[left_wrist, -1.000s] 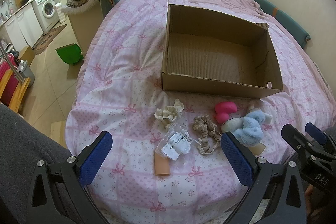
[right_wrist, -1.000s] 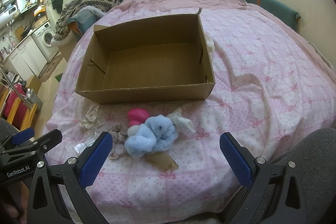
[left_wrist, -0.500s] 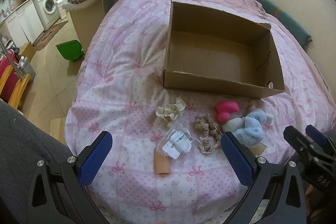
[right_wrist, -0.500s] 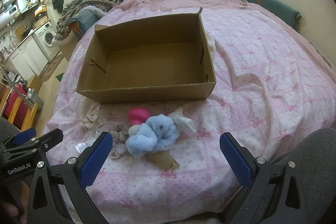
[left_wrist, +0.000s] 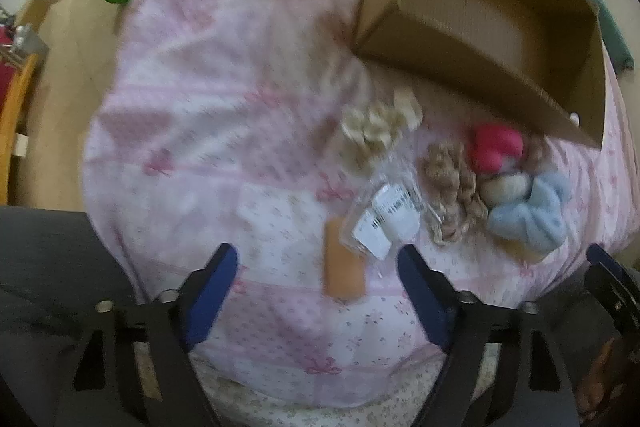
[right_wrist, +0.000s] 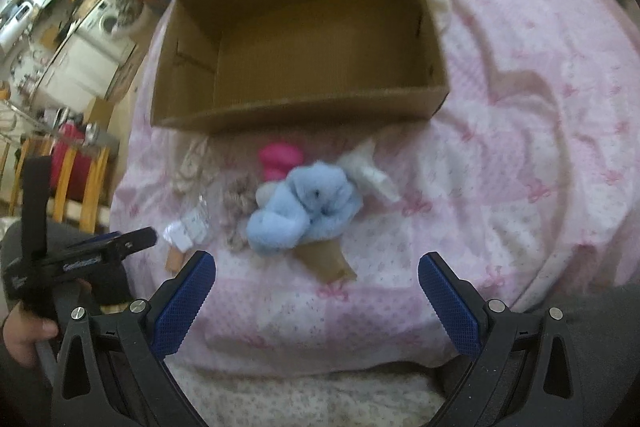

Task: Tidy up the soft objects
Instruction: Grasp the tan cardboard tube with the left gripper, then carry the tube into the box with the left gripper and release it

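Both frames are motion-blurred. Left hand-held gripper (left_wrist: 316, 271) has its jaws spread wide w/ nothing between them, low over the bed (left_wrist: 208, 99), just short of the tan sleeve (left_wrist: 344, 275) and the clear bag w/ white labels (left_wrist: 386, 223) lying partly on it. Right hand-held gripper (right_wrist: 316, 287) is also spread wide and empty, hovering near the bed edge in front of the pile. Soft stuff sits in a row on the pink quilt, between the grippers and the cardboard box (right_wrist: 304, 107): cream scrunchie (left_wrist: 380, 127) nearest the box's left corner, beige scrunchie (left_wrist: 452, 183) next to the bag, pink item (left_wrist: 496, 147) right by the box's front wall, light blue fluffy piece (right_wrist: 304, 203) touching the pink one and lying over a brown cone-shaped bit (right_wrist: 326, 255). White crumpled piece (right_wrist: 368, 171) just right of the blue one. Box is open-topped, w/ only its bare cardboard floor in sight.
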`<state>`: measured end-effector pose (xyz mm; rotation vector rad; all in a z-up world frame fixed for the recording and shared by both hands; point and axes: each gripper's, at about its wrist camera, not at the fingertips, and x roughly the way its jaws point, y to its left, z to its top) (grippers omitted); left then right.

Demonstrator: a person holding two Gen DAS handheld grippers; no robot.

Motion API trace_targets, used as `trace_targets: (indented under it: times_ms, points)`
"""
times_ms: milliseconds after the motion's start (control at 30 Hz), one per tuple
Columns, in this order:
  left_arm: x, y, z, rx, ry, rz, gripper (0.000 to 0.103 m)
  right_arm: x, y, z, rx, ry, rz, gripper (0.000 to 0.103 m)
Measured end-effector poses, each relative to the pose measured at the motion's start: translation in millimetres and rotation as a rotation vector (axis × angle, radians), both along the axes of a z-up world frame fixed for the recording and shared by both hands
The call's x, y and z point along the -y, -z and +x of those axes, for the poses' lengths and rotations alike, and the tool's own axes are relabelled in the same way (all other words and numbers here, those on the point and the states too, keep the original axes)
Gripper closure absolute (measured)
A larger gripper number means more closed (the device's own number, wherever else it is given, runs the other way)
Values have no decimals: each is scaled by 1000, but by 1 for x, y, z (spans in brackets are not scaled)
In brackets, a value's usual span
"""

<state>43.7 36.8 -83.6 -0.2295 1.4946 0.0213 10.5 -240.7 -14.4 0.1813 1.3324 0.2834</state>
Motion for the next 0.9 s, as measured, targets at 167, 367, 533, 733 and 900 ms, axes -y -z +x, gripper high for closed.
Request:
trace_targets:
  times_ms: [167,367,533,733,900]
  points:
    - [9,21,-1,-76,30,-35,51,-1,23,18,-122,-37,40,0]
    - [4,34,-8,-99,23,-51,70,-11,52,31,-198,-96,-13,18]
    - [-6,30,-18,-98,10,-79,91,-31,66,26,-209,-176,-67,50]
    - [-20,7,-40,-66,7,-114,97,-39,61,14,-188,-220,-60,87]
    - [-30,-30,-51,-2,-13,-101,98,-38,38,6,-145,-243,16,92]
